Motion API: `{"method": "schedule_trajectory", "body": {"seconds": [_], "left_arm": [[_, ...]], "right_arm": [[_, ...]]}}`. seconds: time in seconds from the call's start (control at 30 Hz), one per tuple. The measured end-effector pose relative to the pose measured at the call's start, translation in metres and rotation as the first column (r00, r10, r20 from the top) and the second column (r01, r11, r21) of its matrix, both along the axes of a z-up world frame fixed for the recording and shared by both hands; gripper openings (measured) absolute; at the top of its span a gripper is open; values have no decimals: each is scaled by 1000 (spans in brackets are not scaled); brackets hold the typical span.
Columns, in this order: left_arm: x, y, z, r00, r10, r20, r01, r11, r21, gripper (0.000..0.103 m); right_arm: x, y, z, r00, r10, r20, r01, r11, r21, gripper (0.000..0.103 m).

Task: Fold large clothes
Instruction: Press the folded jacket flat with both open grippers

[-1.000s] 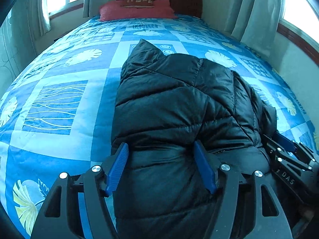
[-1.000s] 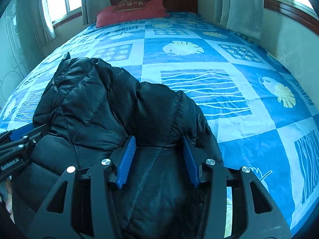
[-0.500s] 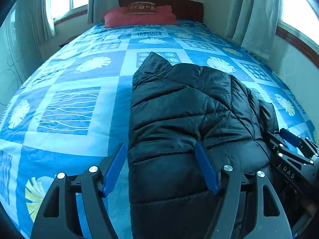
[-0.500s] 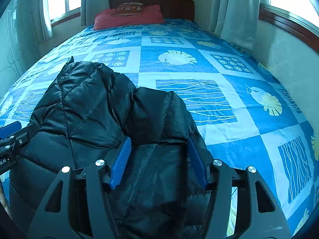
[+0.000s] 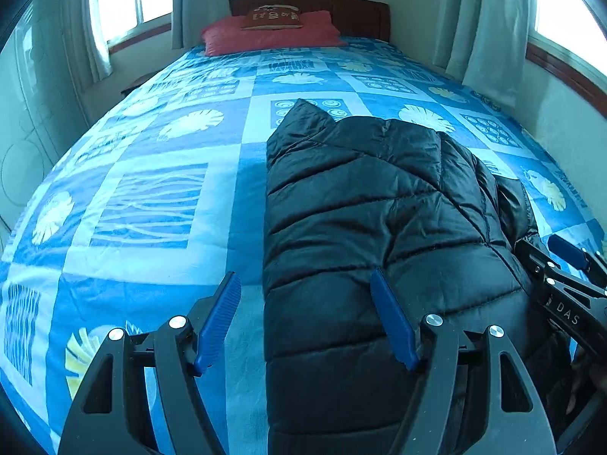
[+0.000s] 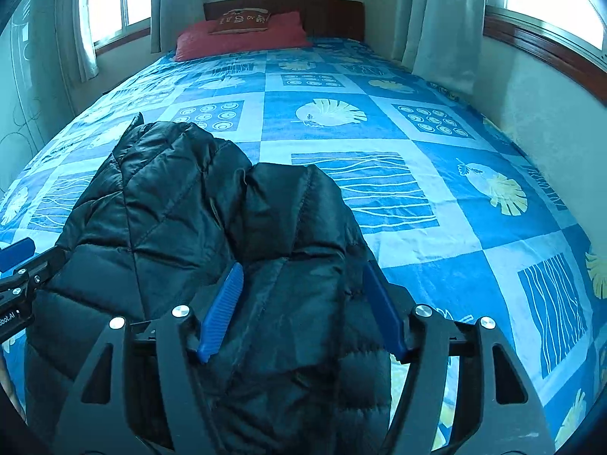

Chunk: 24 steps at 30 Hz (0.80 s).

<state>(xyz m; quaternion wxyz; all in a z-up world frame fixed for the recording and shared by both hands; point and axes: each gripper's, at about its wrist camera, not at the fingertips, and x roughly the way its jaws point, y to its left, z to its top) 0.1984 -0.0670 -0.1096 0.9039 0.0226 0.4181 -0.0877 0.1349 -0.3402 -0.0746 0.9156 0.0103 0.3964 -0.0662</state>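
Note:
A black puffer jacket (image 5: 360, 204) lies folded in a bundle on the blue patterned bedspread (image 5: 151, 189). My left gripper (image 5: 303, 276) hovers open over the jacket's near left edge; its left pad is above the bedspread, its right pad above the jacket, and neither presses the fabric. My right gripper (image 6: 303, 265) hangs over the jacket's (image 6: 182, 208) near right part. Its jaws are opening, with puffed fabric below and between them but no pad pressing it. Each gripper shows at the other view's edge: right gripper (image 5: 565, 276), left gripper (image 6: 19, 265).
The bed runs away to a wooden headboard (image 6: 322, 15) with red pillows (image 6: 235, 38). A wall (image 6: 550, 106) hugs the bed's right side, with curtains (image 6: 444, 19) and windows on both sides. Bare bedspread (image 6: 436, 197) spreads left, right and beyond the jacket.
Both grippers have drawn back and up from the jacket, so more of the bed shows. The right jaws have widened and no longer pinch the fabric. The jacket stays on the bed.

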Motion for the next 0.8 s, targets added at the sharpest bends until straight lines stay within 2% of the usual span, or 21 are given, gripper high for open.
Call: {"method": "schedule_trajectory", "body": {"seconds": [0.2, 0.37, 0.57, 0.63, 0.8], "left_arm": [[-8, 7, 2, 1000, 20, -3, -20, 1000, -6, 70], [-13, 19, 5, 999, 31, -26, -32, 999, -28, 70], [-24, 46, -3, 990, 89, -112, -103, 987, -127, 70], [-29, 57, -6, 982, 105, -154, -133, 974, -182, 70], [-42, 66, -11, 970, 123, -210, -176, 951, -256, 70]], "right_arm": [[-10, -3, 1, 1000, -9, -1, 9, 1000, 20, 66], [-19, -10, 4, 1000, -19, -22, 20, 997, 80, 66], [-34, -18, 1, 998, -32, -55, 41, 985, 170, 73], [-39, -19, 0, 998, -34, -58, 44, 981, 190, 75], [-51, -28, -3, 997, -50, -64, 64, 967, 248, 78]]}}
